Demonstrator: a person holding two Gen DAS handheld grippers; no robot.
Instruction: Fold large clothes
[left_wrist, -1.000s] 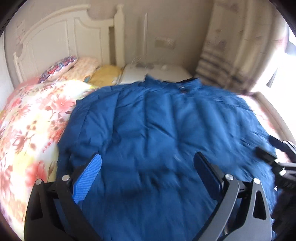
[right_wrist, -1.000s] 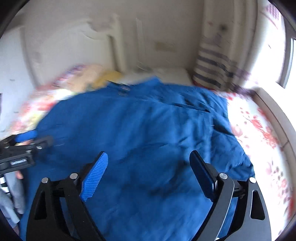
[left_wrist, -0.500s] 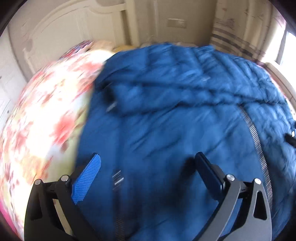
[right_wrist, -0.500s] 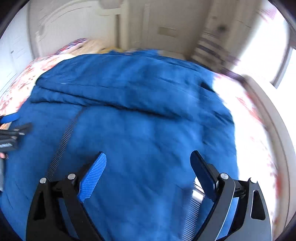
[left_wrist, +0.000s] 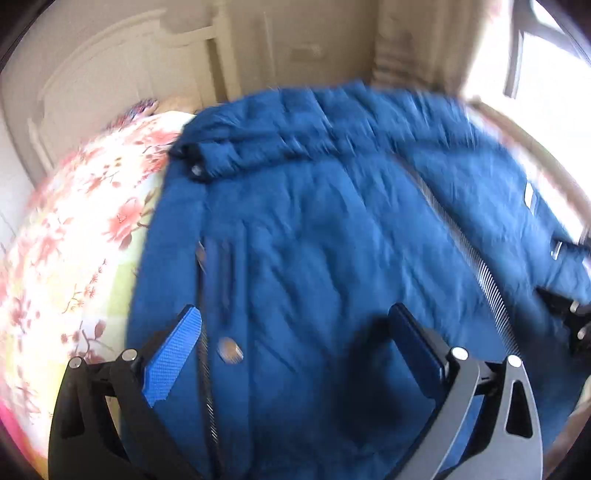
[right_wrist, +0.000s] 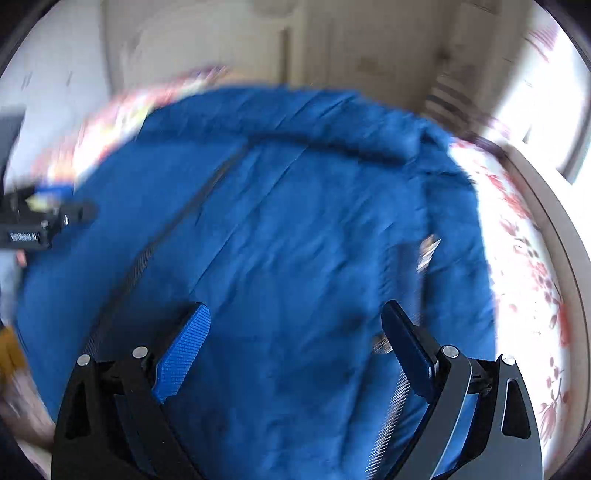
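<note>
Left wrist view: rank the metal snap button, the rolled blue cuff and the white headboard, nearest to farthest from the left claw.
1. Metal snap button, just inside the left claw, by its left finger.
2. Rolled blue cuff, up left on the blue puffer jacket.
3. White headboard, far back left.

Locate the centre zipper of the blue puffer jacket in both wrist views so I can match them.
Left wrist: the grey centre zipper of the blue quilted puffer jacket runs diagonally right of centre, toward the lower right.
Right wrist: the same zipper runs diagonally left of centre, toward the lower left.
Shared landmark: the floral bedspread under the jacket.
</note>
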